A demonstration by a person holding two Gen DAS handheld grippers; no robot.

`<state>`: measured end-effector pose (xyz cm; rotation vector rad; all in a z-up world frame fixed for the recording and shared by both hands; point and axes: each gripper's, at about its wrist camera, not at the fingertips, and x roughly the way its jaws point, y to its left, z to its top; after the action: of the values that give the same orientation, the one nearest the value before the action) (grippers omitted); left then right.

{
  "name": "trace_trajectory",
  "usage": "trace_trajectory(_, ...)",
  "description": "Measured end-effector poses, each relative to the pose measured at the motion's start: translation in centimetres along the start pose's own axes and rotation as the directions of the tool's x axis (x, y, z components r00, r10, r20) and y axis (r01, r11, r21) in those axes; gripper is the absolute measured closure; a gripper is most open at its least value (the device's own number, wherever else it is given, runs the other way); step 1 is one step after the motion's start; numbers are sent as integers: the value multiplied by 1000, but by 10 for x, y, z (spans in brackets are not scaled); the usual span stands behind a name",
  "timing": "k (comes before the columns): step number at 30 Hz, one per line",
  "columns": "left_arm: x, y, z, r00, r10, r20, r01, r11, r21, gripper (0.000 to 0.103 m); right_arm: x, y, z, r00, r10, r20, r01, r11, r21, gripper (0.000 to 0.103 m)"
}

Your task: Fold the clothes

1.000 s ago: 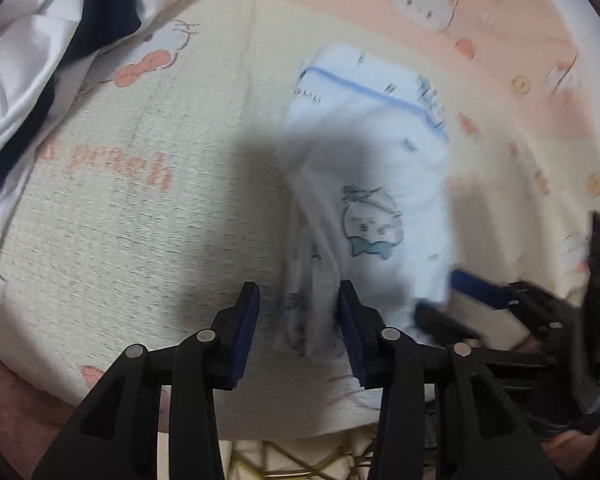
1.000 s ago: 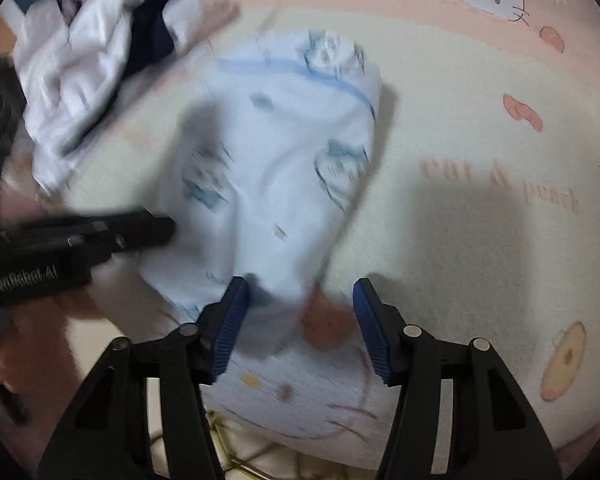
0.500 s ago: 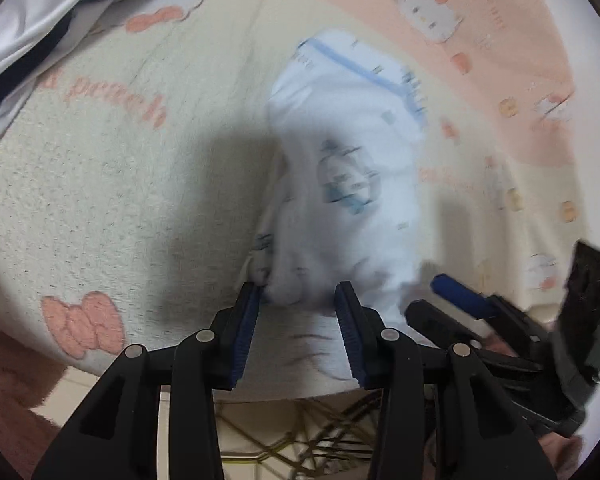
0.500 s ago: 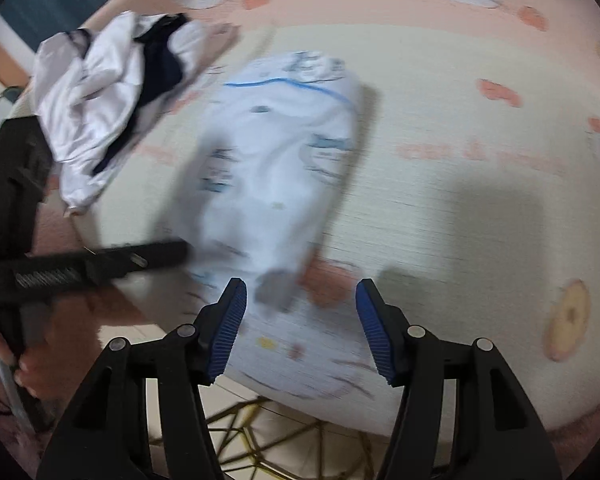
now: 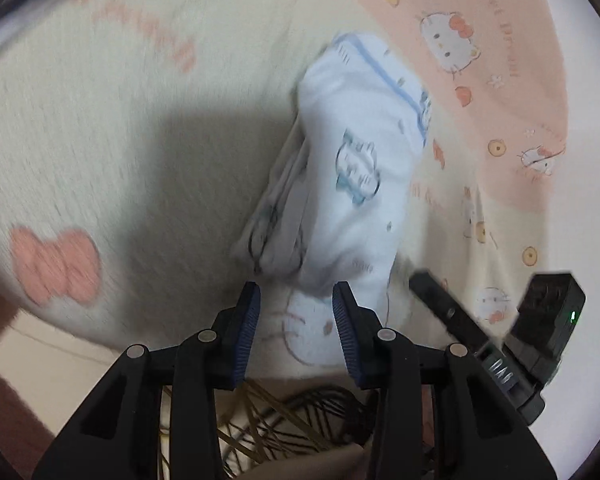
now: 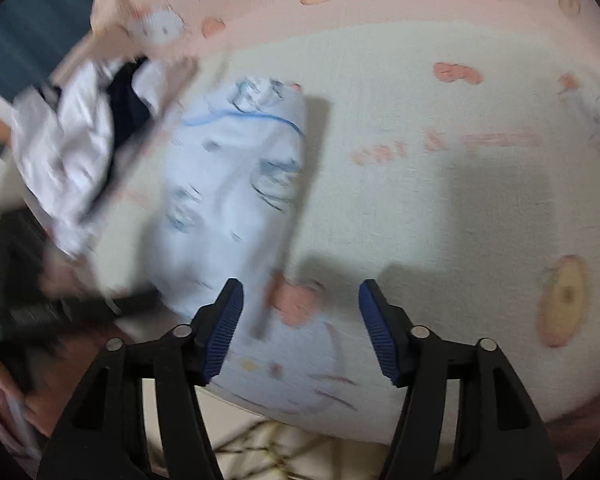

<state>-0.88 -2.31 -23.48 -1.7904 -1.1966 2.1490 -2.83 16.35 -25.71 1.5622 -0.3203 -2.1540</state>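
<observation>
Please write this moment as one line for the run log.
stage: folding | garment: white printed garment folded narrow on blanket | left gripper: open, nothing clamped | right gripper: jaws opening, empty | pending: white-navy clothes

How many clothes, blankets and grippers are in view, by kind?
Folded pale blue printed garment: 1
Crumpled white and navy garment: 1
Cartoon-print blanket: 1
Grippers: 2, left gripper, right gripper
Total: 5

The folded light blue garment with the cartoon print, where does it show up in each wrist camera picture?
Left wrist: folded light blue garment lies right of centre, its near end just above the fingers.
Right wrist: it lies left of centre, beyond the inner finger.
Shared landmark: its blue stripe at the far end.
</observation>
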Motion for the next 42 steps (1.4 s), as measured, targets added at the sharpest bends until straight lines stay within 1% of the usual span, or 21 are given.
trace_trajectory(2,3,-1,0,1000,-6,12,6,1000,7,63,14,3,1,997,62,-41,-61,998,15,40)
trace_trajectory(4,4,-6,4,999,-6,49,5,1000,13,63,26,11,-4,996,39,-77,-41,999,-34,44)
trace_trajectory(6,2,-3,2,998,11,64,-12,1000,18,69,33,30,-3,997,-16,-72,7,991,-130,60)
trace_trajectory(7,-2,-2,2,997,31,73,-33,999,27,73,37,37,-3,996,-7,-85,-6,988,-156,70)
trace_trajectory(8,-9,2,3,996,48,78,-51,998,35,78,42,42,-6,996,1,-94,-17,986,-164,72)
trace_trajectory(10,-26,14,7,994,75,84,-80,995,53,82,45,46,-11,996,-16,-91,-2,981,-193,74)
trace_trajectory(12,-36,15,8,987,108,121,-117,991,69,84,42,50,-13,996,-12,-85,-7,975,-222,75)
trace_trajectory(15,-55,17,19,959,182,216,-199,978,62,86,36,63,-19,994,46,-95,-70,960,-272,75)
trace_trajectory(18,-85,33,34,907,264,329,-276,961,-12,86,48,110,-29,982,102,-159,-155,916,-370,75)
trace_trajectory(19,-93,39,39,897,275,346,-280,959,-36,86,45,122,-32,980,110,-164,-169,899,-404,76)
trace_trajectory(20,-97,48,43,911,250,328,-245,968,-56,85,42,127,-31,983,103,-151,-158,894,-420,75)
trace_trajectory(22,-95,62,45,951,150,271,-132,988,-84,81,29,115,-19,996,53,-66,-74,923,-379,74)
trace_trajectory(24,-84,61,38,966,117,232,-102,992,-78,70,17,91,1,998,-39,42,50,949,-310,67)
trace_trajectory(25,-76,59,35,972,104,209,-91,993,-71,70,15,82,12,993,-81,83,102,954,-283,64)
trace_trajectory(26,-68,56,33,980,84,182,-73,995,-64,70,12,72,22,988,-112,108,136,958,-254,61)
trace_trajectory(28,-54,51,28,990,54,133,-47,998,-49,70,15,50,49,986,-132,104,150,970,-190,58)
trace_trajectory(30,-43,46,24,992,62,113,-59,998,-25,70,17,35,71,985,-138,103,152,978,-146,54)
trace_trajectory(34,-39,44,20,985,82,153,-82,997,-8,70,35,32,102,991,-108,84,117,987,-109,40)
trace_trajectory(38,-38,44,22,984,81,159,-83,997,6,70,62,41,116,998,-54,38,59,984,-166,39)
trace_trajectory(40,-37,42,23,982,92,166,-96,995,18,74,77,45,114,998,-57,-7,54,969,-239,39)
trace_trajectory(42,-36,37,25,976,121,179,-130,991,38,78,80,40,109,998,-38,-56,22,965,-261,41)
